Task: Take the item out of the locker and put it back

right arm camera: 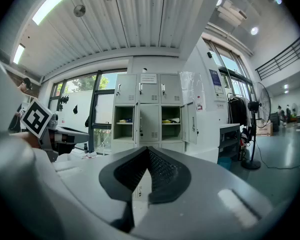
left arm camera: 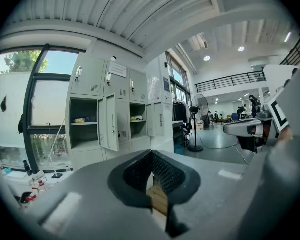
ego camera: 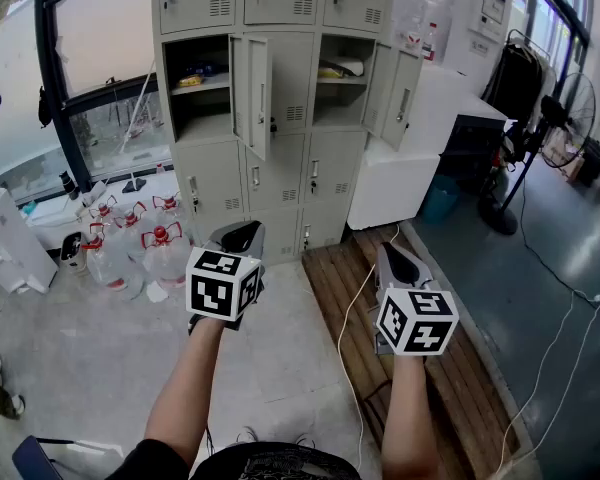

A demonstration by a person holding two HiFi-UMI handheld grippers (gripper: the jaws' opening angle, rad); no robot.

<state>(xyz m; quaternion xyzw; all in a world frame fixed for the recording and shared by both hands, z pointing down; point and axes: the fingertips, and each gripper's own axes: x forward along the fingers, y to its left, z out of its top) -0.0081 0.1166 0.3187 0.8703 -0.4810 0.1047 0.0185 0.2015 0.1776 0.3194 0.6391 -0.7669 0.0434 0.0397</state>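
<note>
A grey bank of lockers [ego camera: 280, 88] stands ahead, well beyond both grippers. Two doors are open. The left open compartment holds a small yellow and blue item [ego camera: 202, 70] on its shelf. The right one holds a yellow and white item [ego camera: 342, 68]. My left gripper [ego camera: 244, 232] and right gripper [ego camera: 392, 254] are held side by side at about level, pointing at the lockers. Both are shut with nothing between the pads. The left gripper view shows its closed jaws [left arm camera: 151, 156] and the lockers [left arm camera: 110, 119]. The right gripper view shows the same for its jaws [right arm camera: 148, 151] and the lockers [right arm camera: 150, 114].
Several large water bottles with red caps [ego camera: 130, 243] stand on the floor at the left. A wooden pallet [ego camera: 450, 368] lies under my right arm. A white cabinet [ego camera: 400, 178], a blue bin [ego camera: 442, 198] and a standing fan [ego camera: 565, 118] are to the right. Cables run over the floor.
</note>
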